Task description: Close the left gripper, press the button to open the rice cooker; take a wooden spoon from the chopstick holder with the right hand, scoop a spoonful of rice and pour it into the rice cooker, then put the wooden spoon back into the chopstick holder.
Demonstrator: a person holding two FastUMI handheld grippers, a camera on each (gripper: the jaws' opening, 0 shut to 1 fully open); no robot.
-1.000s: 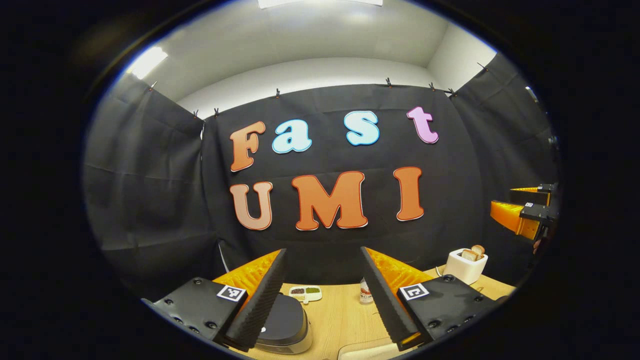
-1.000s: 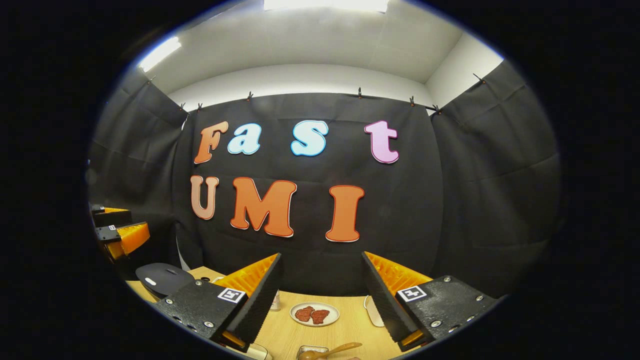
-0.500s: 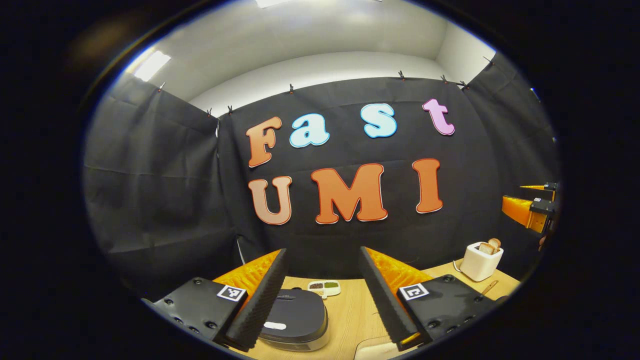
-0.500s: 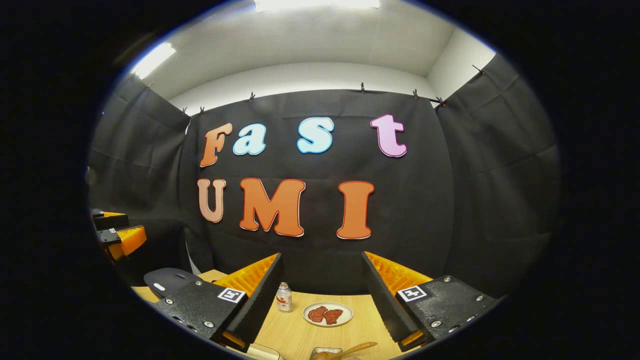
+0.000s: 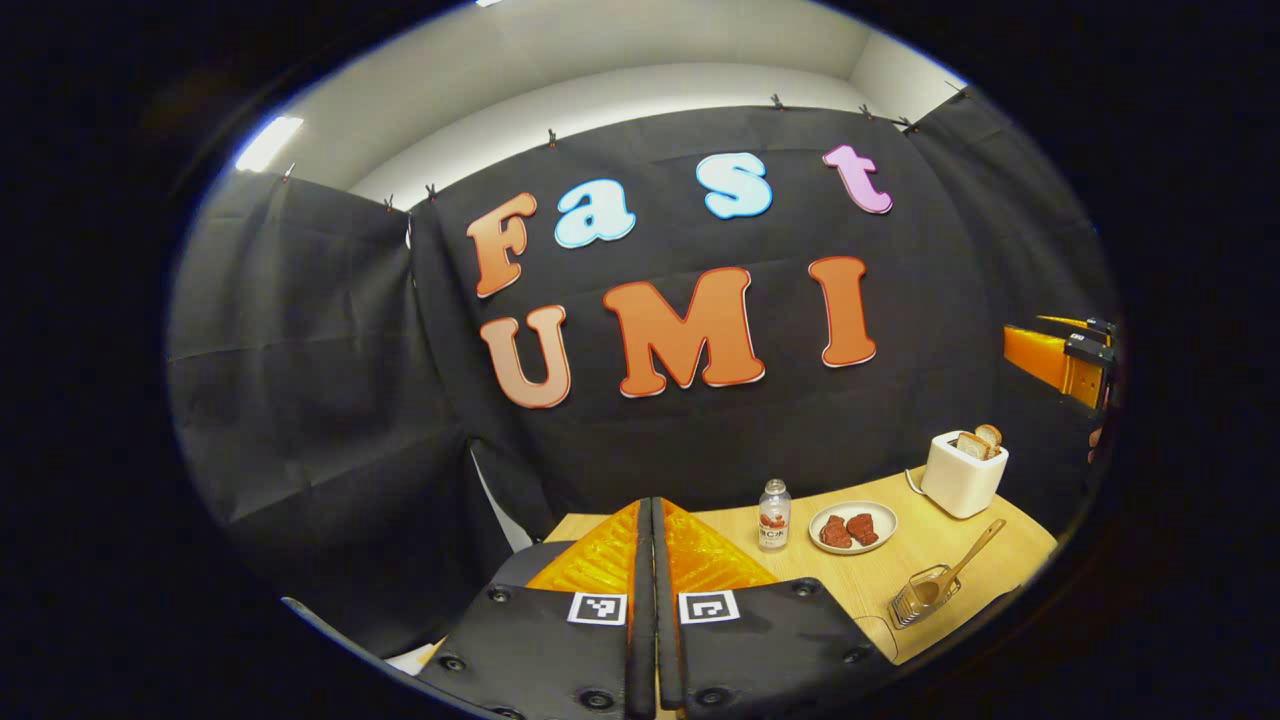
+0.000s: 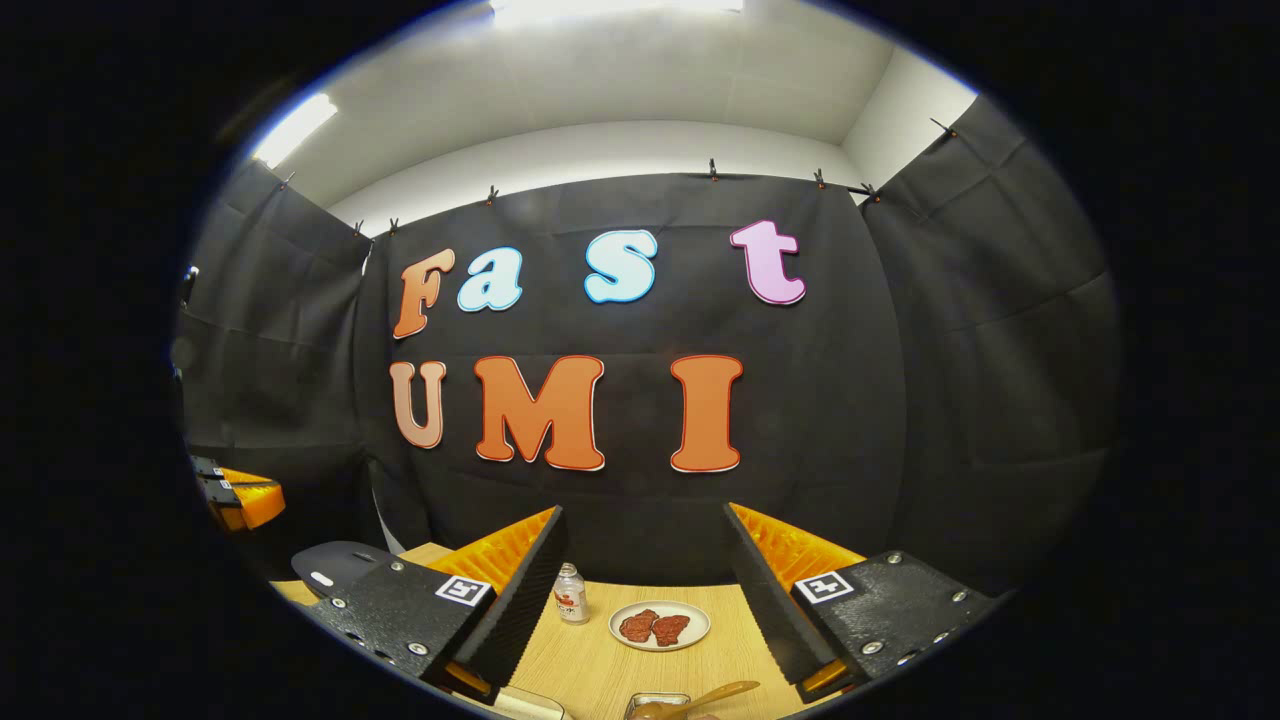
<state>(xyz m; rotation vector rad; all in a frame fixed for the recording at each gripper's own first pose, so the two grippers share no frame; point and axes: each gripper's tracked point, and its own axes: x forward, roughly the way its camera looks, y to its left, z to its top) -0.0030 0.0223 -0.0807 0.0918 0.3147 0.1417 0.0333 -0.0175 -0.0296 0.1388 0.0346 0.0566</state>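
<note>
Here, in the left gripper view, the left gripper [image 5: 646, 520] is sitting with its two fingers pressed together, nothing caught between them, raised above the near end of a light wooden counter [image 5: 860, 575]. Beyond the fingers, a small bottle [image 5: 771, 516] is standing upright on the counter, and just to its right a white plate [image 5: 853, 527] is holding two reddish pieces of meat. Farther right, near the black cloth wall, a white toaster [image 5: 962, 473] is standing with two slices of bread poking out of its top. Nearer the counter's front edge, a metal chopstick holder [image 5: 915, 597] is sitting with a wooden spoon [image 5: 962, 563] leaning out of it, the handle slanting up toward the toaster. At the far right edge, the right gripper [image 5: 1060, 355] is hanging in the air, well apart from the counter things.

In the right gripper view, the right gripper [image 6: 645, 590] is hovering with its fingers spread wide and nothing between them. Through the gap, the bottle [image 6: 570, 594] and the plate [image 6: 659, 625] are showing on the counter [image 6: 580, 660]. The wooden spoon [image 6: 700, 697] is peeking in at the bottom edge. At lower left, the dark lid of the rice cooker [image 6: 335, 566] is lying shut, and above it the left gripper [image 6: 235, 493] is floating near the view's edge.
</note>
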